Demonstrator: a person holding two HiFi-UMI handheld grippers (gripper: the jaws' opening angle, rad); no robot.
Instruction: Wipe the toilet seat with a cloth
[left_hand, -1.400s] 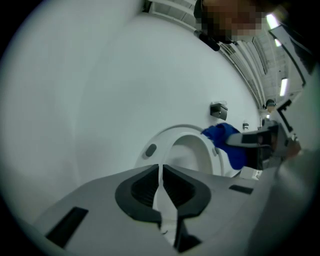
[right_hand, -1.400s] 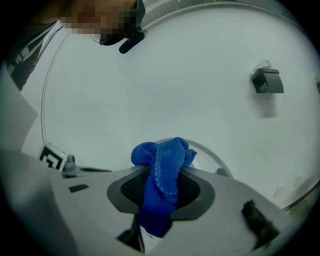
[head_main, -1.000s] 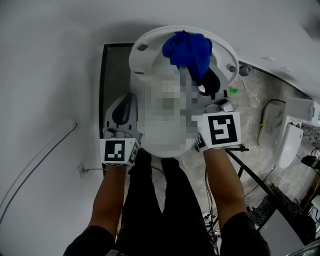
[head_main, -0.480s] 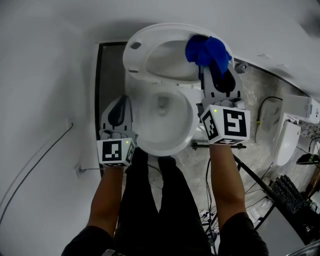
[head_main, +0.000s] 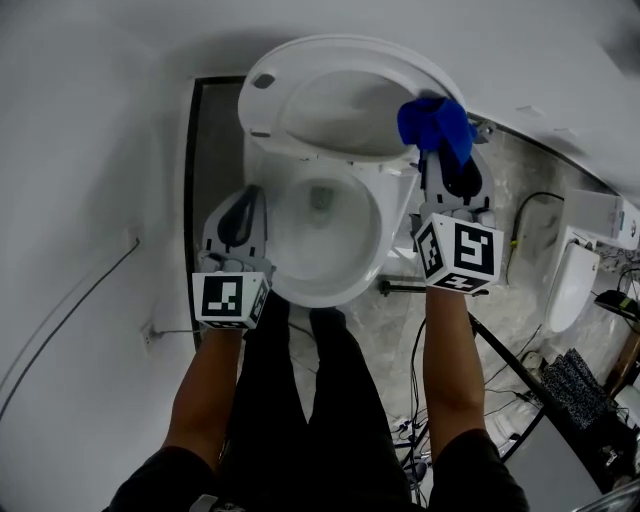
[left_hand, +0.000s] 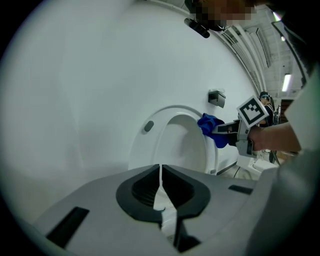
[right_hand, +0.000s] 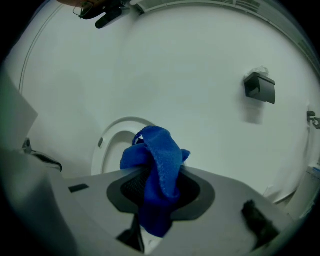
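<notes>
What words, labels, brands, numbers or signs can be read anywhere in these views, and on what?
No readable text in any view.
On the left marker cube: a black-and-white square pattern, no letters or digits.
On the right marker cube: the same kind of pattern, no letters or digits.
On the toilet and the blue cloth: no print visible.

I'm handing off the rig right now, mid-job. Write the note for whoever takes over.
Left gripper: shut, empty, beside the left side of the bowl.
Right gripper: shut on the blue cloth, at the right edge of the raised seat; contact unclear.
Done: cloth is in hand and up at the seat. How much is already wiped can't be told.
Left: wipe around the seat.
</notes>
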